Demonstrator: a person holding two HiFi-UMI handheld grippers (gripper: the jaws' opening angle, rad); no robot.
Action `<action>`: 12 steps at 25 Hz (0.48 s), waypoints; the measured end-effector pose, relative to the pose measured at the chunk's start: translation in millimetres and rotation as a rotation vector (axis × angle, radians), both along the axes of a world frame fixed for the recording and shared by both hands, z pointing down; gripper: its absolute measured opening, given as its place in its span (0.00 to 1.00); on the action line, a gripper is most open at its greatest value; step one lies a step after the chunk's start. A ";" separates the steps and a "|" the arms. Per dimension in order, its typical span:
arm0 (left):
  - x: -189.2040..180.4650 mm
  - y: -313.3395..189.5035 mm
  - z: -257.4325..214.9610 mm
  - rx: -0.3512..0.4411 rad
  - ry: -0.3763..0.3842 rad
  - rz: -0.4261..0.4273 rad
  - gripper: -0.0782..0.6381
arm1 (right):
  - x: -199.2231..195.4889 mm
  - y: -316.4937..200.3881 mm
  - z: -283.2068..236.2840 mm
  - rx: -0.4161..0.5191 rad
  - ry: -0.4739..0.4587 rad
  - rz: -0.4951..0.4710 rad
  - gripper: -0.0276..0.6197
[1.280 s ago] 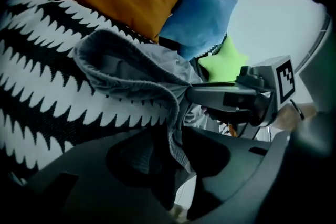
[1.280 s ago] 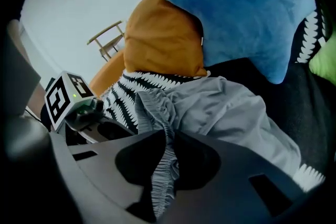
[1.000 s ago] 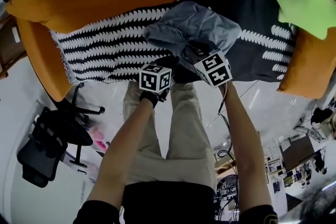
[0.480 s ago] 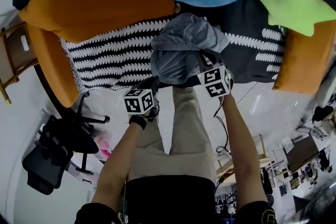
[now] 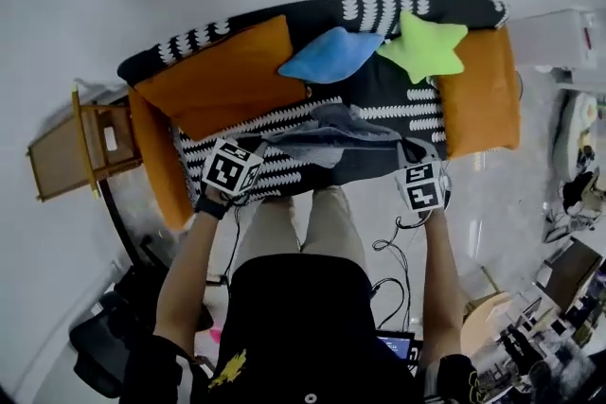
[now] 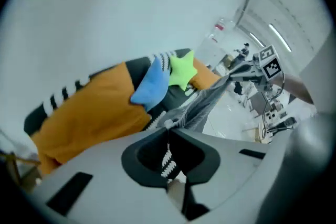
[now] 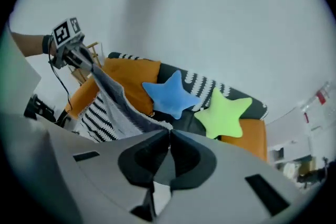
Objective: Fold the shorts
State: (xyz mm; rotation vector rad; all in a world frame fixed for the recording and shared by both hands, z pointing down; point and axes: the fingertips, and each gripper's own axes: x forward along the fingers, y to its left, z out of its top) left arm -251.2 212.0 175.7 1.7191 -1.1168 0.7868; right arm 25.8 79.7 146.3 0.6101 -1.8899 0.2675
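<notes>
left gripper (image 6: 168, 131) clamped tight on one corner of grey shorts (image 5: 331, 135). right gripper (image 7: 169, 132) pinched shut on opposite corner. grippers well apart, held out in front of person, tilted down. shorts stretched between them, hanging over seat of orange sofa (image 5: 227, 80), above black-white striped throw (image 5: 284, 175). fabric sags a bit in middle. can't tell if bottom edge touches throw. blue star pillow (image 5: 329, 57) and green star pillow (image 5: 423, 45) side by side against backrest, behind shorts. wooden stand (image 5: 80, 147) just left of sofa.
</notes>
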 end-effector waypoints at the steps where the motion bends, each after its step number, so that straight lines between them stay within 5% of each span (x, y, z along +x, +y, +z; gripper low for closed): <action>1: -2.0 -17.2 -35.9 0.040 -0.014 0.060 0.14 | 3.8 -1.1 -31.4 0.010 0.001 0.027 0.09; 3: 0.6 -41.8 -102.1 0.087 -0.069 0.252 0.14 | 8.1 -7.4 -96.1 0.021 -0.047 0.090 0.09; 6: 7.4 -56.2 -189.2 0.161 -0.268 0.604 0.14 | 5.9 -11.7 -201.5 0.085 -0.193 0.156 0.09; 9: 7.7 -73.0 -232.1 0.217 -0.406 0.719 0.14 | 21.3 -8.4 -260.9 0.184 -0.199 0.175 0.09; 12: 16.4 -80.6 -236.1 0.223 -0.488 0.761 0.14 | 35.7 -6.6 -259.0 0.145 -0.169 0.168 0.09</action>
